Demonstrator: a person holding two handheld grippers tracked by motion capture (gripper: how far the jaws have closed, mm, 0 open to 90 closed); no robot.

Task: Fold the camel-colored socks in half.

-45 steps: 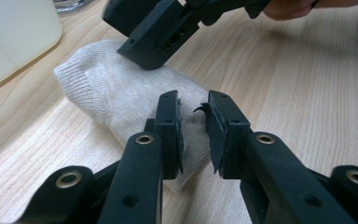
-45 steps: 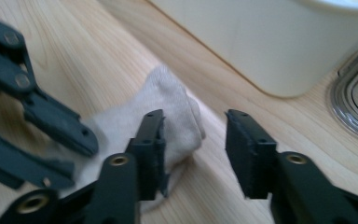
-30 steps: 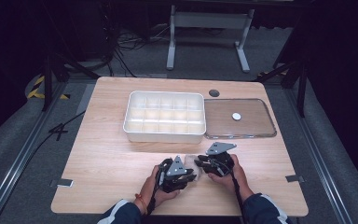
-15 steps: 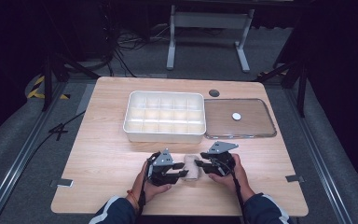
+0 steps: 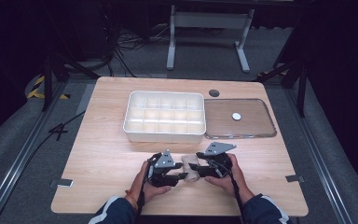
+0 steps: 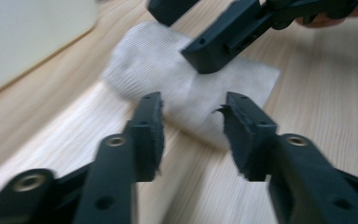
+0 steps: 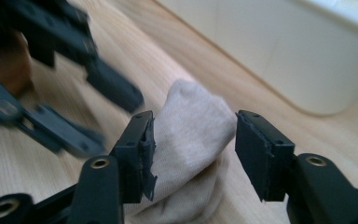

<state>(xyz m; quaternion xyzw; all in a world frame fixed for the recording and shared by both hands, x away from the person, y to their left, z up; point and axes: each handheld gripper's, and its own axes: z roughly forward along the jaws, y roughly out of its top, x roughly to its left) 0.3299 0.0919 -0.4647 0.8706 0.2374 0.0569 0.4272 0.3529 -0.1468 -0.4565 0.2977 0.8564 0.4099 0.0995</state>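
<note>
A beige sock [image 5: 188,162] lies crumpled on the wooden table [image 5: 107,140] near the front edge, between my two grippers. My left gripper [image 5: 182,173] points at it from the left and is open; in the left gripper view its jaws [image 6: 193,126] stand just short of the sock [image 6: 168,74]. My right gripper [image 5: 196,169] comes from the right, also open. In the right gripper view its jaws [image 7: 193,149] straddle the sock [image 7: 191,135]; the left jaw touches the fabric, the right one stands apart. The right gripper's fingers [image 6: 223,42] rest over the sock's far part.
A white compartment box [image 5: 165,135] stands mid-table, just behind the grippers. Its transparent lid [image 5: 256,126] with a white dot lies flat to its right. A dark round hole [image 5: 214,93] sits near the table's back edge.
My left gripper drew back to the left, away from the right one, uncovering the sock between them. The right gripper has stayed almost where it was.
</note>
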